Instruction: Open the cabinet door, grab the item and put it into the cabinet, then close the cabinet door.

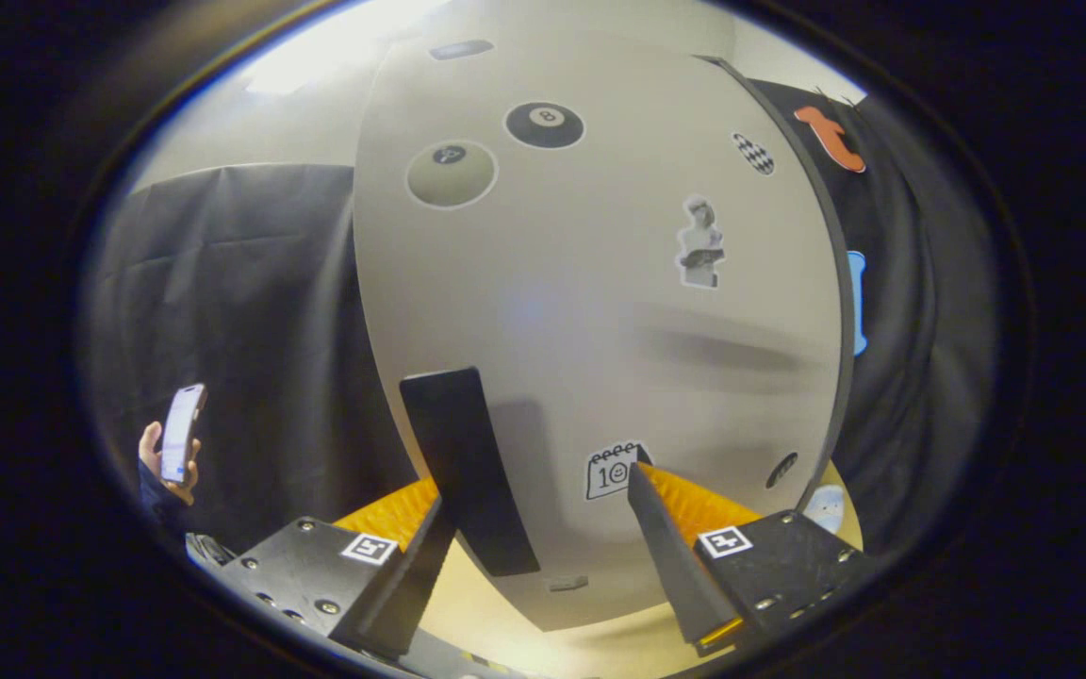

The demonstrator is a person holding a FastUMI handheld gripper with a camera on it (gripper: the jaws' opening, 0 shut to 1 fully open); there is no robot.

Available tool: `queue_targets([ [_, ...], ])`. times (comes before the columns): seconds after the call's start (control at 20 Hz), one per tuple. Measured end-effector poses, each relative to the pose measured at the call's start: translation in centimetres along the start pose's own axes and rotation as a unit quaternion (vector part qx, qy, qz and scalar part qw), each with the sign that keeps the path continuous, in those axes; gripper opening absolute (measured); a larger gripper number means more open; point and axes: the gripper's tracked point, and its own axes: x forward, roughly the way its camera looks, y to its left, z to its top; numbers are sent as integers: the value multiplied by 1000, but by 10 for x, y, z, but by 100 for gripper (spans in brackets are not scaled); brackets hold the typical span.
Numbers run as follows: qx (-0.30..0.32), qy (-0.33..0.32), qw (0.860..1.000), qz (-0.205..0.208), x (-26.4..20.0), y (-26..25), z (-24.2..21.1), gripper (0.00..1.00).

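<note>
In the gripper view, the door (600,311) fills the centre of the frame, its black handle (463,462) at lower centre, just ahead of the left finger. The gripper (543,514) is held wide open, with nothing gripped. The handle could be missed, since it lies off-centre; the item cannot be made out.

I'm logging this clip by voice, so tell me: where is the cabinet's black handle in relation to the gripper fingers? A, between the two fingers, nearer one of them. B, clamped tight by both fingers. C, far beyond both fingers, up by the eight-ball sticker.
A: the black handle stands between the open gripper's fingers, right by one finger, the other apart.
</note>
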Motion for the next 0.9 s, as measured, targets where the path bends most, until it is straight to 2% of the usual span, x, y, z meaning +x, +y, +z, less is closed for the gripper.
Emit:
queue_targets([
  [0.3,-5,-11,1000,-7,18,12,2,100],
  [0.9,-9,-33,998,-58,34,13,4,100],
])
